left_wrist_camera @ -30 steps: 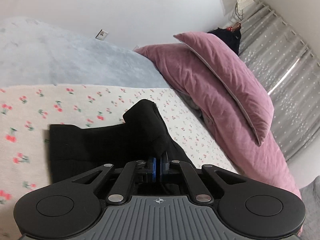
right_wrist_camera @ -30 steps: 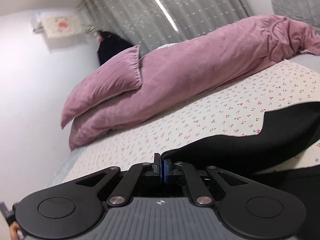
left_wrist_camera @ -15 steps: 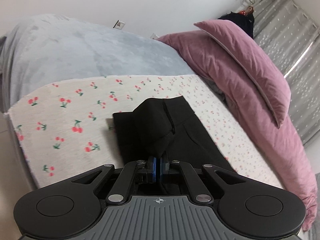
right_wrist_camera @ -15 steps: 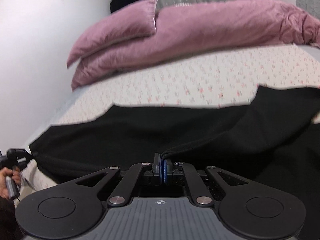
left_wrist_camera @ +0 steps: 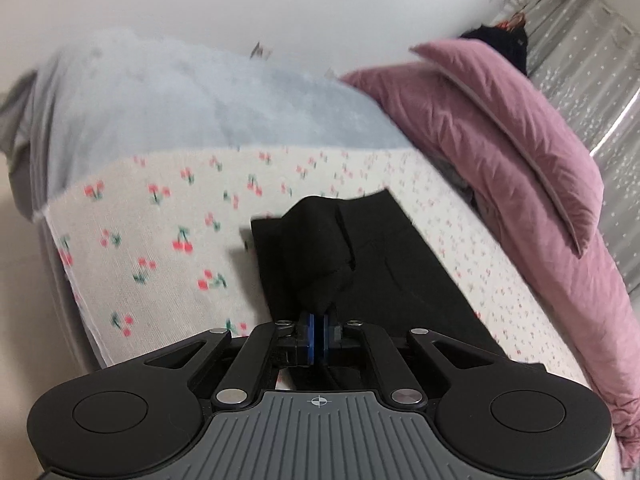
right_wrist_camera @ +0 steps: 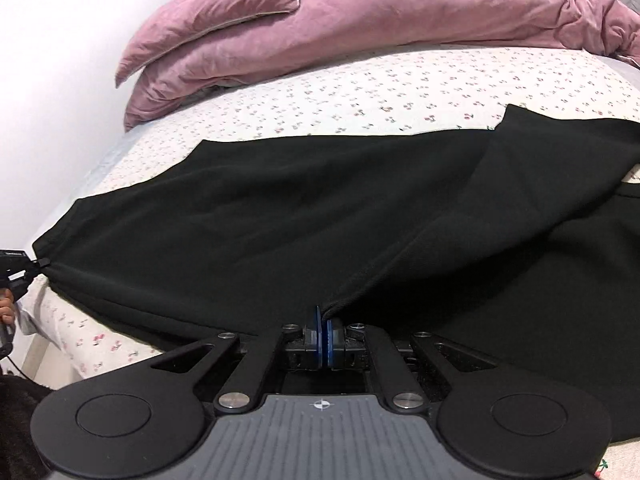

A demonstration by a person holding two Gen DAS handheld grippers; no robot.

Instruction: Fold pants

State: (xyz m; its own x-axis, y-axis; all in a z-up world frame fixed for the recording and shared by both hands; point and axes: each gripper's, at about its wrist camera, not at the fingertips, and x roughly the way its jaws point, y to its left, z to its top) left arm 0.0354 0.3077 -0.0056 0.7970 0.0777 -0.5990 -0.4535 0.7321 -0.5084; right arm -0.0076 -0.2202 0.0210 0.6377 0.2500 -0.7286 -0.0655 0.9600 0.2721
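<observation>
The black pants (right_wrist_camera: 280,208) lie spread across the cherry-print bed sheet (right_wrist_camera: 400,88). My right gripper (right_wrist_camera: 323,322) is shut on a fold of their near edge, and the cloth runs taut from its blue pads toward the upper right. At the far left of that view my left gripper (right_wrist_camera: 38,262) pinches a corner of the pants, with a hand (right_wrist_camera: 6,308) behind it. In the left wrist view the pants (left_wrist_camera: 380,264) bunch up into the left gripper (left_wrist_camera: 319,320). Its jaws are opening slightly, with the black cloth still between the pads.
A pink pillow (right_wrist_camera: 224,12) rests on a rolled pink duvet (right_wrist_camera: 420,20) along the far side of the bed. A pale blue blanket (left_wrist_camera: 180,100) covers the bed end by the white wall. Grey curtains (left_wrist_camera: 600,80) hang behind. The bed edge (left_wrist_camera: 68,280) drops off at the left.
My right gripper has sunk and tipped down toward the bed, bringing the held layer over the pants. The left gripper has shifted with its corner, and the cloth now lies flatter and taut.
</observation>
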